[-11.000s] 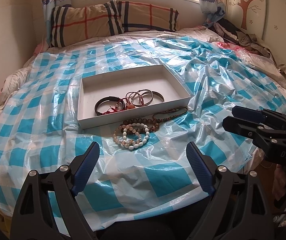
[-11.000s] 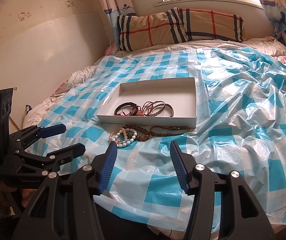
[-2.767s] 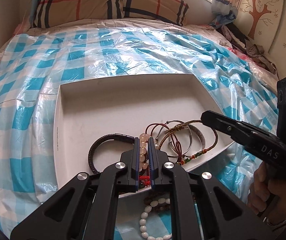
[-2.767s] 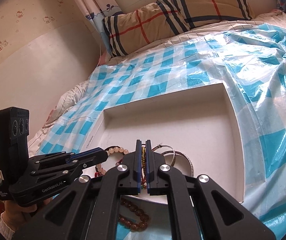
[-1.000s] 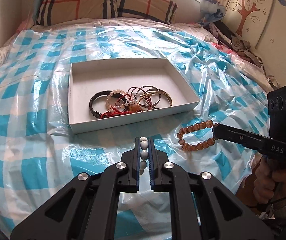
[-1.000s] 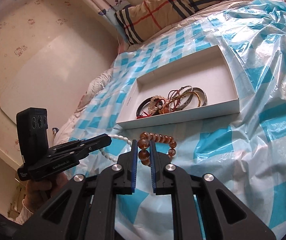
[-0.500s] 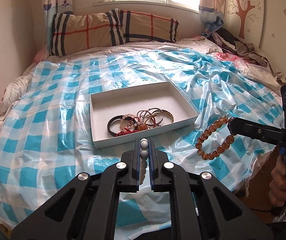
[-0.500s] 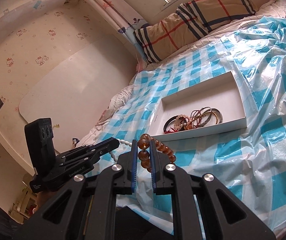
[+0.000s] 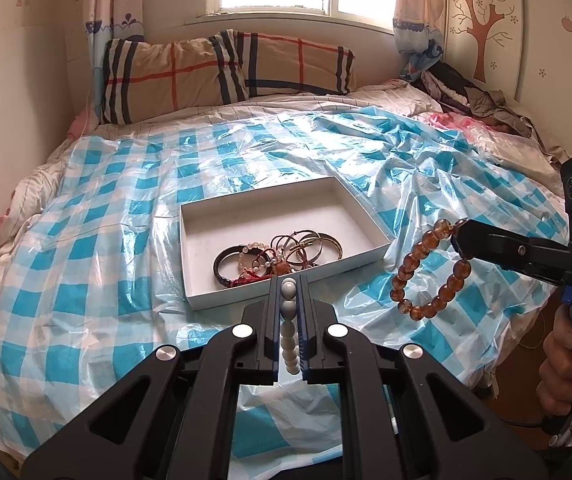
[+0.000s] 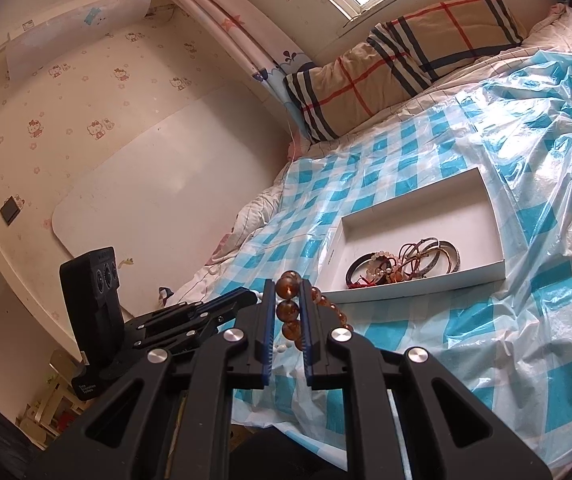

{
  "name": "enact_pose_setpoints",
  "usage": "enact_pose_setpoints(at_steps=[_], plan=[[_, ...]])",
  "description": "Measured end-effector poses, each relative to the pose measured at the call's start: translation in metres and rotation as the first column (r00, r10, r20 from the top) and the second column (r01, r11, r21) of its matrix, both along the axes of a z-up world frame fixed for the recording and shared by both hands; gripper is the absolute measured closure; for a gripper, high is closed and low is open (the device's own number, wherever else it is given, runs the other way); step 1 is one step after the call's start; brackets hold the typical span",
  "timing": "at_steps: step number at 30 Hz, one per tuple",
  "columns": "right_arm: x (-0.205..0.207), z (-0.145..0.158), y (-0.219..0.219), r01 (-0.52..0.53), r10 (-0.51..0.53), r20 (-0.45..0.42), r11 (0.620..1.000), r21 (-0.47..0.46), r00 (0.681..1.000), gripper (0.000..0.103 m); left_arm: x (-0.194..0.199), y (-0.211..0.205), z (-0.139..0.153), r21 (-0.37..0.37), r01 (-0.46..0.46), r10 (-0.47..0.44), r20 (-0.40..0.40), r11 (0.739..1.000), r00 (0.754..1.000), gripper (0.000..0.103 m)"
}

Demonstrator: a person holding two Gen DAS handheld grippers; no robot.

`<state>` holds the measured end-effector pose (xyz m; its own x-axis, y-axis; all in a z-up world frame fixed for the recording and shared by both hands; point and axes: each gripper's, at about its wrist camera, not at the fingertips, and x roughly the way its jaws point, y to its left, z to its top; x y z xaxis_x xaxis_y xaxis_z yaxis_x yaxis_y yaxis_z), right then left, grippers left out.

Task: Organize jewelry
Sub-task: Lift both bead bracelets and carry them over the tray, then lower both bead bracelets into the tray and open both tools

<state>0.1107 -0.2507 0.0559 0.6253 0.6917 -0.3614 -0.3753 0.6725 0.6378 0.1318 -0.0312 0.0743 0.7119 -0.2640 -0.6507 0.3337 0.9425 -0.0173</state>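
Left wrist view: the left gripper (image 9: pixel 288 292) pinches a white bead bracelet (image 9: pixel 289 322) that hangs down – the white box (image 9: pixel 201 236) with the other bracelets (image 9: pixel 277 258) sits on the checked plastic sheet (image 9: pixel 97 264) ahead.

Right wrist view: the right gripper (image 10: pixel 288 296) squeezes a brown bead bracelet (image 10: pixel 288 312), up off the bed – the box is ahead to the right.

Both strands are coming up off the bed, away from the white box (image 9: pixel 366 222). The left hand-held gripper (image 9: pixel 288 292) is lifting the white bead bracelet (image 9: pixel 289 312); the right hand-held gripper (image 10: pixel 288 292) is lifting the amber bead bracelet (image 9: pixel 426 268), which earlier lay beside the box and now is dangling clear.
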Motion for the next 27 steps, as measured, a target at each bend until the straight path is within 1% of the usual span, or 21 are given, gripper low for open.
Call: enact_pose_setpoints(at_steps=[6, 14, 21, 27], plan=[[0.019, -0.009, -0.002, 0.019, -0.019, -0.012, 1.0, 0.001, 1.0, 0.091, 0.026, 0.001, -0.001, -0.031, -0.005, 0.005, -0.01, 1.0, 1.0, 0.096], [0.071, -0.03, -0.01, 0.059, -0.059, -0.038, 0.998, 0.006, 0.998, 0.09, 0.081, -0.002, -0.013, -0.058, -0.008, 0.006, -0.027, 0.998, 1.0, 0.096], [0.119, -0.05, -0.004, 0.056, -0.055, -0.058, 0.998, 0.013, 0.997, 0.09, 0.126, -0.013, -0.034, -0.088, 0.0, -0.005, -0.057, 0.996, 0.998, 0.096], [0.147, -0.068, 0.012, 0.03, -0.03, -0.078, 1.0, 0.001, 0.996, 0.09, 0.152, -0.02, -0.054, -0.099, 0.006, -0.014, -0.077, 0.995, 0.997, 0.096]])
